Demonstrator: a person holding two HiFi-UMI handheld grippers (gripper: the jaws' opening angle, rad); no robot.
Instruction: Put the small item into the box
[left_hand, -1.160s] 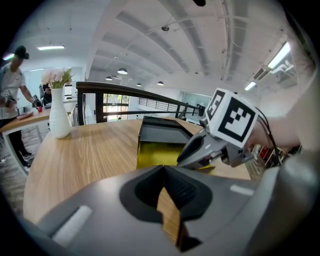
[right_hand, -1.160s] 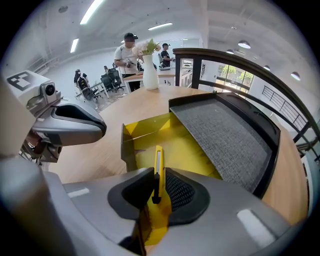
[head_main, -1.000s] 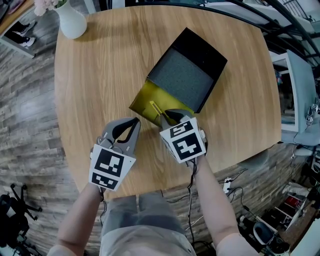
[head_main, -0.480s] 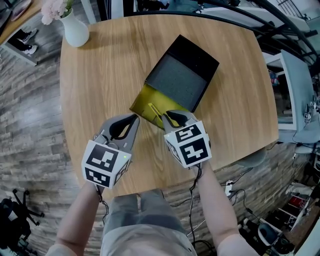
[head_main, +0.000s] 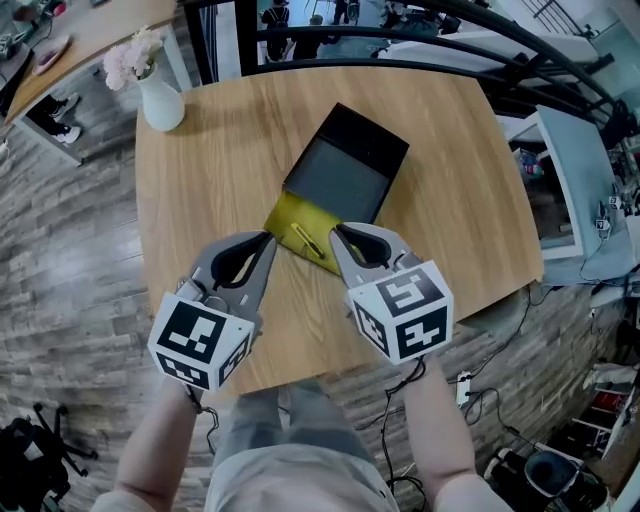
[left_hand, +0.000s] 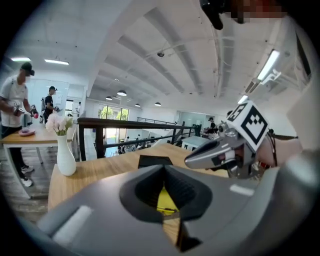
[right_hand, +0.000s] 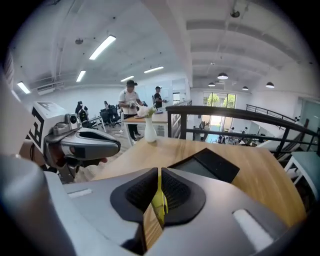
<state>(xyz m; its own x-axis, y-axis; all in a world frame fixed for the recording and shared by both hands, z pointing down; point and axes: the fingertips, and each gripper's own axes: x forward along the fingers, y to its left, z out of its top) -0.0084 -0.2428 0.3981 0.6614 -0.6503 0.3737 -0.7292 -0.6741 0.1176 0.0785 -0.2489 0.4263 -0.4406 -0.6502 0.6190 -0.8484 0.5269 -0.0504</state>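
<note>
A black box (head_main: 338, 178) with a grey inside lies open on the round wooden table (head_main: 220, 170). Its yellow flap (head_main: 292, 222) points toward me. A thin yellow stick-like item (head_main: 309, 242) lies on that flap. My left gripper (head_main: 267, 239) hovers just left of the flap, jaws together and empty. My right gripper (head_main: 339, 233) hovers at the flap's right end, jaws together with only a thin slit, nothing held. The left gripper view shows my left gripper (left_hand: 165, 170), the flap beyond it and the box (left_hand: 154, 161). The right gripper view shows my right gripper (right_hand: 159, 171) and the box (right_hand: 206, 165).
A white vase (head_main: 161, 102) with pale flowers stands at the table's far left corner. A dark railing (head_main: 330, 60) runs behind the table. The table's near edge is just under my hands. People stand at another table (right_hand: 145, 118) in the distance.
Both grippers have risen toward my head and look larger, still shut. The right gripper's tips have drawn off the flap. The box and the yellow item have stayed in place.
</note>
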